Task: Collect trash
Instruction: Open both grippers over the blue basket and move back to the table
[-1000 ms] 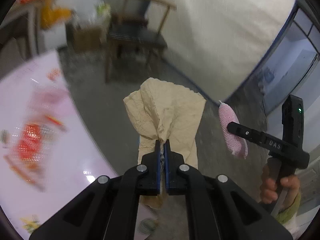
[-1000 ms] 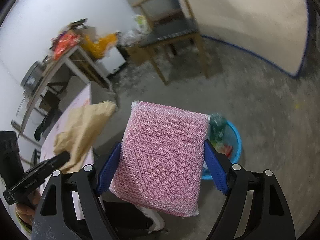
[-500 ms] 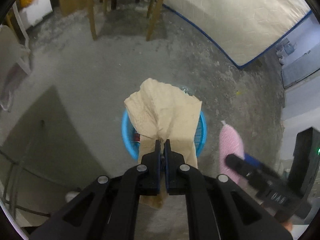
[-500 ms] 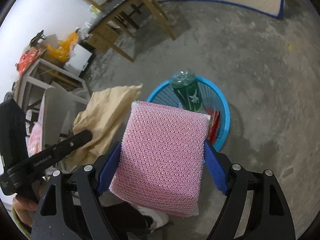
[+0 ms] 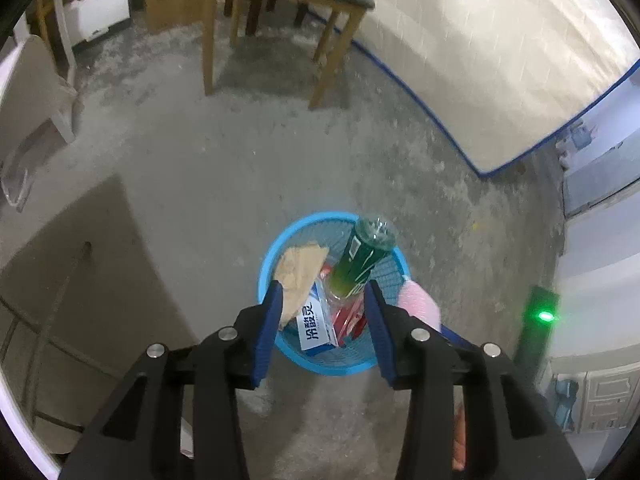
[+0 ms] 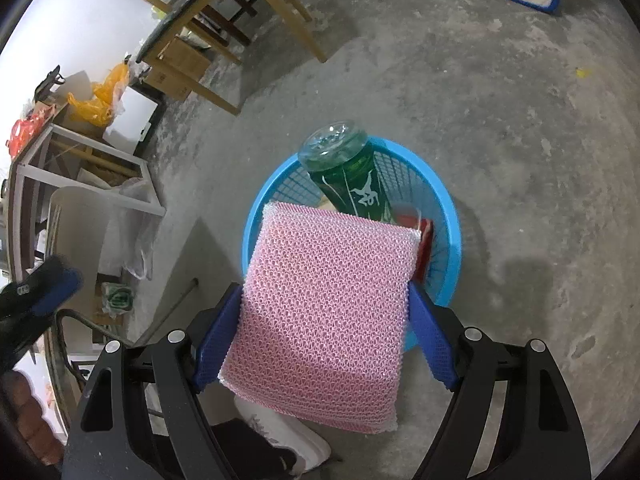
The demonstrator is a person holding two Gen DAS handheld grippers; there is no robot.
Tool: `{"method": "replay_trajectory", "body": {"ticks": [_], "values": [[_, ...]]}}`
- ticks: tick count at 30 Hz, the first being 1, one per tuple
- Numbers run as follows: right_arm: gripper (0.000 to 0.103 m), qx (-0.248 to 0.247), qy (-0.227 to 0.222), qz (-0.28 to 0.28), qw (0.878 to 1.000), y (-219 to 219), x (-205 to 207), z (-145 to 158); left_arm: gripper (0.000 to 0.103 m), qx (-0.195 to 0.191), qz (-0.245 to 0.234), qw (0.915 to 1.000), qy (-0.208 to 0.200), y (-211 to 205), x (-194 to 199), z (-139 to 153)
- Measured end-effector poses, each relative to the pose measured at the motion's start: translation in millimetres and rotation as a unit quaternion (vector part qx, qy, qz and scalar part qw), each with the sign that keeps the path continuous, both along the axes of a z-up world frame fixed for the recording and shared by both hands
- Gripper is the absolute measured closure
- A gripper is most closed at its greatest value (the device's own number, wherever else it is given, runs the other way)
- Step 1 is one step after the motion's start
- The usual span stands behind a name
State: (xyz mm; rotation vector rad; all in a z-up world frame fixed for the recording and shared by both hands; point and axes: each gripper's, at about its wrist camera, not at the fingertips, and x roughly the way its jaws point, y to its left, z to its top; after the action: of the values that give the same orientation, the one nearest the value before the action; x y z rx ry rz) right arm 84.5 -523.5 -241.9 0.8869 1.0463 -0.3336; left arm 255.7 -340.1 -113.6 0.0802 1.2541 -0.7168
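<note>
One blue mesh basket [image 5: 270, 269] stands on the concrete floor [image 5: 192, 184], the only container in view. Contents, counted from the left wrist view: one green bottle [image 5: 362, 258] leaning neck-down against the far-right part of the rim, base up; one crumpled tan paper [image 5: 298, 272] at the left wall; one blue-and-white carton [image 5: 318, 326] lying near the front; red packaging [image 5: 348, 316] beneath the bottle, count not resolvable. Left gripper [image 5: 324, 300] hangs directly over the basket, jaws just opened and standing apart with nothing between them; the tan paper lies released in the basket below. Right gripper [image 6: 326, 304] clamps one pink mesh sponge [image 6: 326, 308] by its two side edges, both blue pads pressed against it; the sponge is held above the near-left part of the basket rim, not inside. In the left wrist view the sponge shows at the basket's right rim. One wooden chair [image 5: 280, 12] stands well apart on the floor beyond the basket. One white shoe [image 6: 288, 440] is visible under the sponge.
</note>
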Motion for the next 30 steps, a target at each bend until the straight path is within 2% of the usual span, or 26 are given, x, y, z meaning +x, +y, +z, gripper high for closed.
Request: {"method": "replay_trajectory", "body": {"ticks": [3, 10, 15, 19, 25, 30], "values": [[0.025, -0.004, 0.002, 0.005, 1.0, 0, 8, -2, 0.058, -0.016, 0.008, 0.9997, -0.015, 22, 0, 27], [0.019, -0.038, 0.02, -0.001, 0.999, -2, 21, -3, 0.045, -0.058, 0.039, 0.9934, -0.091, 100, -21, 97], [0.016, -0.064, 0.026, 0.003, 0.998, -2, 26, -3, 0.039, -0.086, 0.051, 0.9869, -0.126, 151, -35, 119], [0.016, -0.058, 0.025, -0.005, 0.998, -1, 23, 0, 0.038, -0.11, 0.071, 0.9808, -0.145, 197, -48, 136], [0.016, -0.072, 0.0, 0.007, 0.997, 12, 15, 31, 0.033, -0.107, 0.105, 0.9654, -0.213, 275, -73, 159], [0.016, -0.1, -0.051, 0.046, 0.993, 38, 12, 84, 0.031, -0.084, 0.137, 0.9595, -0.231, 327, -87, 152]]}}
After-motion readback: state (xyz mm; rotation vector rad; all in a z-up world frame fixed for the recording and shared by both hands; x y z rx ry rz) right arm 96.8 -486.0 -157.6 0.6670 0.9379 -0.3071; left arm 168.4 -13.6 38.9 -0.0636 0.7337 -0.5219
